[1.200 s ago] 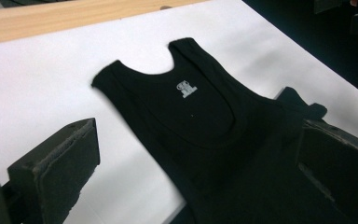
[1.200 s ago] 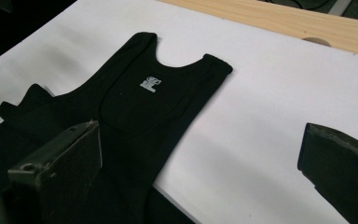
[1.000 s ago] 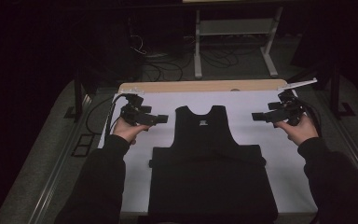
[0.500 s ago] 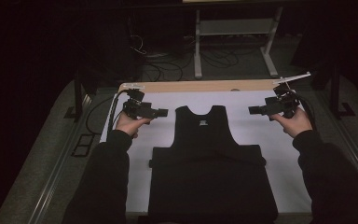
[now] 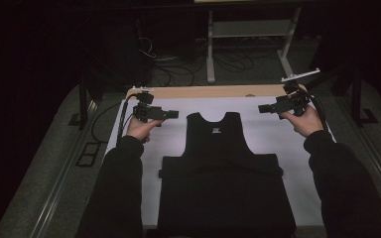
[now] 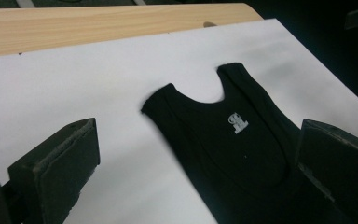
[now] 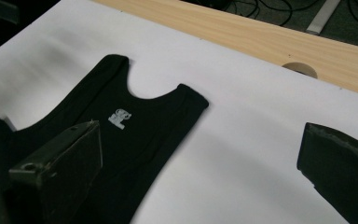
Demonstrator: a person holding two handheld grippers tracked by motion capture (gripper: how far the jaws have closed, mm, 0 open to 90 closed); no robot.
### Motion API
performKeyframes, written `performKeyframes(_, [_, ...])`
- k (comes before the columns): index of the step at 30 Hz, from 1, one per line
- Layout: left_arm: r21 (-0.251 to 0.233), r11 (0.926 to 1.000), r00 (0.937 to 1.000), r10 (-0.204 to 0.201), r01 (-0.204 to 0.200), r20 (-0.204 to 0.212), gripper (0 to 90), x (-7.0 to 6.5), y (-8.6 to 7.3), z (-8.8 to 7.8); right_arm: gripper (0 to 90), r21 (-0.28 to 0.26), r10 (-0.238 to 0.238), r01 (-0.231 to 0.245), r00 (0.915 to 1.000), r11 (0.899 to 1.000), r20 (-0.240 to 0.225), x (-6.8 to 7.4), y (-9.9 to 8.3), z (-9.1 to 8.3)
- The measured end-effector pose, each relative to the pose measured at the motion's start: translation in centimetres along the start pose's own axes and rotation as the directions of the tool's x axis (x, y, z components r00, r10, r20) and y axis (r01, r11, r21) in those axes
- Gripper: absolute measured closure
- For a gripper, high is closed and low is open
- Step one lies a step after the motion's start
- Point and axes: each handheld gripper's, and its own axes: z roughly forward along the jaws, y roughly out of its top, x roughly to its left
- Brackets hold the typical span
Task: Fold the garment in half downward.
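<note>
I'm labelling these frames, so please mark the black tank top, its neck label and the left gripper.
black tank top [image 5: 225, 193]: high view, middle of its body.
neck label [image 6: 237, 122]: left gripper view, white print below the neckline.
left gripper [image 5: 173, 114]: high view, between its open jaws' tips.

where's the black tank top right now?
High view: the black tank top lies flat mid-table on the white sheet, straps toward the far wooden edge, between the left gripper and right gripper, touching neither.

Black tank top [image 5: 223, 173] flat on white sheet, neck far side.
</note>
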Motion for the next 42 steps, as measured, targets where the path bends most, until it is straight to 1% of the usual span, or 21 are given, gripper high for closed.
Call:
performKeyframes(6, [-0.012, 0.9996, 0.9995, -0.027, 0.027, -0.014, 0.0, 0.8, -0.1, 0.5, 0.0, -0.017, 0.028, -0.027, 0.9996, 0.999, 0.01, -0.8, 0.6, 0.6])
performKeyframes(9, [-0.017, 0.9997, 0.9991, -0.02, 0.019, -0.037, 0.0, 1.1, -0.2, 0.7, 0.0, -0.015, 0.039, -0.039, 0.9991, 0.999, 0.014, -1.2, 0.8, 0.9])
performKeyframes(12, [-0.029, 0.999, 0.9979, -0.035, 0.033, -0.055, 0.0, 1.5, -0.3, 1.1, 0.0, -0.008, 0.057, -0.057, 0.9982, 0.998, 0.021, -1.7, 0.9, 1.3])
performKeyframes(14, [-0.033, 0.9986, 0.9976, -0.044, 0.042, -0.053, 0.0, 1.6, -0.4, 1.4, 0.0, -0.016, 0.08, -0.079, 0.9967, 0.997, 0.018, -2.1, 0.9, 1.5])
performKeyframes(16, [-0.026, 0.9986, 0.9974, -0.047, 0.046, -0.055, 0.0, 1.7, -0.6, 1.8, 0.0, -0.025, 0.096, -0.096, 0.9953, 0.995, 0.012, -2.5, 0.8, 1.8])
performKeyframes(18, [-0.013, 0.9988, 0.9972, -0.048, 0.047, -0.058, 0.0, 1.7, -0.7, 2.3, 0.0, -0.023, 0.111, -0.111, 0.9937, 0.994, 0.012, -2.8, 0.6, 2.1])
performKeyframes(22, [0.002, 0.9988, 0.9971, -0.049, 0.049, -0.058, 0.0, 1.7, -1.0, 3.2, 0.0, 0.0, 0.126, -0.126, 0.992, 0.992, 0.01, -3.1, 0.2, 2.9])
performKeyframes(24, [0.006, 0.9985, 0.9972, -0.053, 0.054, -0.051, 0.0, 1.7, -1.2, 3.6, 0.0, 0.003, 0.128, -0.128, 0.9917, 0.992, 0.01, -3.2, 0.1, 3.3])
performKeyframes(26, [0.012, 0.9986, 0.9974, -0.051, 0.052, -0.051, 0.0, 1.6, -1.3, 4.0, 0.0, 0.016, 0.128, -0.128, 0.9918, 0.992, 0.008, -3.1, 0.0, 3.8])
performKeyframes(28, [0.017, 0.9981, 0.9971, -0.059, 0.059, -0.049, 0.0, 1.6, -1.4, 4.3, 0.0, 0.025, 0.138, -0.138, 0.9904, 0.99, 0.004, -3.1, -0.2, 4.3])
performKeyframes(31, [0.013, 0.9977, 0.997, -0.065, 0.066, -0.042, 0.0, 1.6, -1.5, 4.7, 0.0, 0.032, 0.145, -0.145, 0.9894, 0.989, -0.002, -2.9, -0.3, 5.1])
performKeyframes(35, [0.025, 0.9969, 0.9965, -0.074, 0.075, -0.039, 0.0, 1.6, -1.7, 5.2, 0.0, 0.05, 0.146, -0.146, 0.9893, 0.988, -0.006, -2.6, -0.5, 6.3])
performKeyframes(36, [0.027, 0.9967, 0.9965, -0.076, 0.077, -0.036, 0.0, 1.7, -1.8, 5.3, 0.0, 0.055, 0.14, -0.139, 0.9902, 0.989, -0.01, -2.5, -0.5, 6.6])
performKeyframes(42, [0.043, 0.9956, 0.9962, -0.082, 0.084, -0.028, 0.5, 1.8, -2.2, 6.1, 0.0, 0.08, 0.148, -0.146, 0.9887, 0.986, -0.023, -2.1, -1.1, 8.3])
